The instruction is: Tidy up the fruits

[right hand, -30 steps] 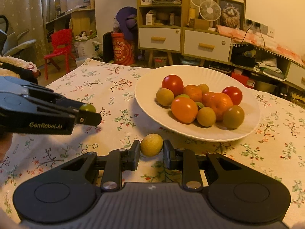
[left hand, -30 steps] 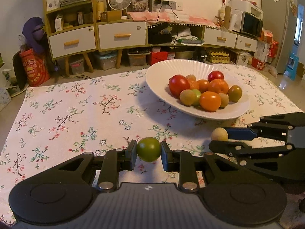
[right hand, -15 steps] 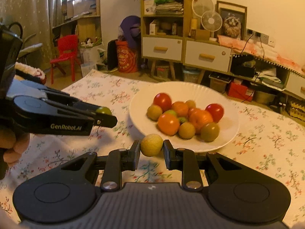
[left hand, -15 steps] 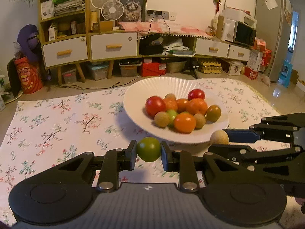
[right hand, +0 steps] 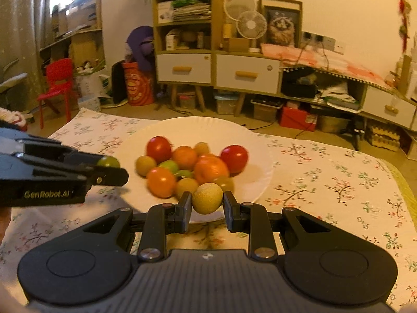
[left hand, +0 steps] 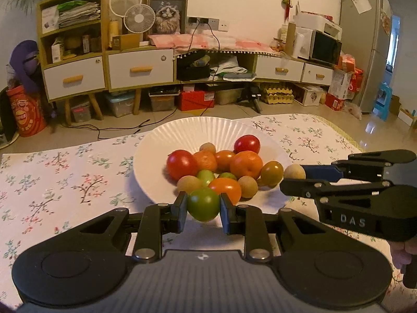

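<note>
Home living room: drawer cabinets (left hand: 140, 70), fridge (left hand: 365, 47), floral tablecloth (left hand: 52, 182).

Each wrist camera looks forward and down along its own claw, close over the counter (left hand: 65, 182), both sharing the plate (left hand: 198, 133) mid-frame and the cabinets (right hand: 216, 70) behind.

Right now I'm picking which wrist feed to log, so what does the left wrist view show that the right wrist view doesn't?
Only the left wrist view shows the refrigerator and microwave.

Only the right wrist view shows the red chair and the curtain.

Both show the white plate of fruit on the floral tablecloth, the left gripper shut on a green fruit, and the right gripper shut on a tan fruit.
</note>
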A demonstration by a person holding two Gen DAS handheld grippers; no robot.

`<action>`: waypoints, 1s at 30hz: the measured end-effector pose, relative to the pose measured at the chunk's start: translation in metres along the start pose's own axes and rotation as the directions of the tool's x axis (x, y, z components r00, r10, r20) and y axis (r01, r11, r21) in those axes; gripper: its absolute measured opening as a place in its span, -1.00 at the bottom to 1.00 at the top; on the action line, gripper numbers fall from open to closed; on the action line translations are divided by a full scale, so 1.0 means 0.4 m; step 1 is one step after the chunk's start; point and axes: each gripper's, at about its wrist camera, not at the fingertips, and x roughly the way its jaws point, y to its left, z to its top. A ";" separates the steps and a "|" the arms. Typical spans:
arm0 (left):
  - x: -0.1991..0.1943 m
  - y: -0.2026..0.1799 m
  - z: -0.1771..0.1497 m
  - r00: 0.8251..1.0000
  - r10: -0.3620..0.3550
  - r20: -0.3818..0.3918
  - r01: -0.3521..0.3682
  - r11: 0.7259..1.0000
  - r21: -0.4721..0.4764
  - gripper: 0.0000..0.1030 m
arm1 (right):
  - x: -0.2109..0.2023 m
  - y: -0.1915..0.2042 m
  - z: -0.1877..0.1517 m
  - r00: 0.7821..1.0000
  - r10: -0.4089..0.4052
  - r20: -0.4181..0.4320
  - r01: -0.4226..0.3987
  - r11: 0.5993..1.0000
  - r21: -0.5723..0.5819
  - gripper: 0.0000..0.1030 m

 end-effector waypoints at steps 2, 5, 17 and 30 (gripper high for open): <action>0.012 -0.007 0.002 1.000 -0.003 -0.005 0.003 1.000 0.001 -0.71 | 0.006 -0.011 0.002 1.000 -0.008 0.000 0.008 1.000 0.011 -0.55; 0.024 -0.016 0.001 1.000 0.001 -0.012 -0.001 1.000 0.001 -0.71 | 0.016 -0.021 0.004 1.000 -0.012 -0.005 0.012 1.000 0.022 -0.55; 0.036 -0.022 -0.009 1.000 0.012 -0.022 -0.012 1.000 0.003 -0.68 | 0.014 0.002 0.007 0.998 0.055 0.018 -0.055 0.998 -0.011 -0.55; -0.034 -0.013 -0.004 0.996 0.080 -0.025 -0.082 0.994 -0.073 0.30 | -0.047 -0.072 0.036 0.999 0.021 0.038 -0.027 0.988 0.152 -0.03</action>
